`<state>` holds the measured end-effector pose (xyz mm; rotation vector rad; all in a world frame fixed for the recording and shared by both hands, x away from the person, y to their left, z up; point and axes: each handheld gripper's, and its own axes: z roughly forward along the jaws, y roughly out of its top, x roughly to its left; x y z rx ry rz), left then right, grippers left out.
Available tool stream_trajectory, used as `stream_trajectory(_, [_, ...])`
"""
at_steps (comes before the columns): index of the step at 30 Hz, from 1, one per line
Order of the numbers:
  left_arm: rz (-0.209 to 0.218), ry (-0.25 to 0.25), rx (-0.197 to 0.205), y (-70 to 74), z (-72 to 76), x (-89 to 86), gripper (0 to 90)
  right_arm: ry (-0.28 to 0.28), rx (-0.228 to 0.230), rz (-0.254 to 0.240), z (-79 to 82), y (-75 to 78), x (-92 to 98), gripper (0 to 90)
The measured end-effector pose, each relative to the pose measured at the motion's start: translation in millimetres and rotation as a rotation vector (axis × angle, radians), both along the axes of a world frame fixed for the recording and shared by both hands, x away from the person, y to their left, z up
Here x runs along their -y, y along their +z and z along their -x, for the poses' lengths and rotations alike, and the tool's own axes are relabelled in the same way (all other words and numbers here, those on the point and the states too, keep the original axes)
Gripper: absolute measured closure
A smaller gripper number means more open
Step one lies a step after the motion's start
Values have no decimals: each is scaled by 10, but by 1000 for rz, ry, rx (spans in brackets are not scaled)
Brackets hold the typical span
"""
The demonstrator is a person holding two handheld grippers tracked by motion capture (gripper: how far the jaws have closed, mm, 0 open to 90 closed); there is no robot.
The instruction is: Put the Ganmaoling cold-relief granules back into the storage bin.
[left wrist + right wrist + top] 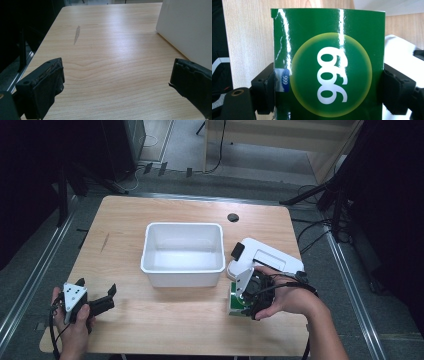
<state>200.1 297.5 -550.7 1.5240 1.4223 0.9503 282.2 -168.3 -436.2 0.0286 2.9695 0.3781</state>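
Near the tabletop's front right corner, the right gripper (248, 296) pinches a glossy green box (329, 65) between its two black jaws, one pad pressed on each side of the box. Large white figures reading "999" sit inside a yellow-rimmed circle on the box face, seen upside down in the right gripper view, and a small blue tag at the box's edge repeats the same three figures. From above, the box shows as a strip of green and white under the person's right hand (280, 297), just in front of a white device (267, 257) with a black clip that lies by the right edge. A white plastic tub (183, 253) stands at the middle of the tabletop, well apart from the box. At the front left corner the left gripper (95, 287) rests in the person's left hand (72, 320), its jaws spread wide over bare wood with nothing between them. The table (150, 320) is pale wood grain with a thin grey scuff (77, 34) toward its left edge and a round black cap (232, 217) near the far edge. Grey carpet, trailing cables and dark stands surround the table.
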Motion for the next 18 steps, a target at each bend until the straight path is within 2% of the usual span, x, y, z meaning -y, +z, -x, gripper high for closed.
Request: stream_trajectory(18, [-1, -1, 2, 0, -1, -1, 0, -9, 29, -9, -168, 341, 34, 164])
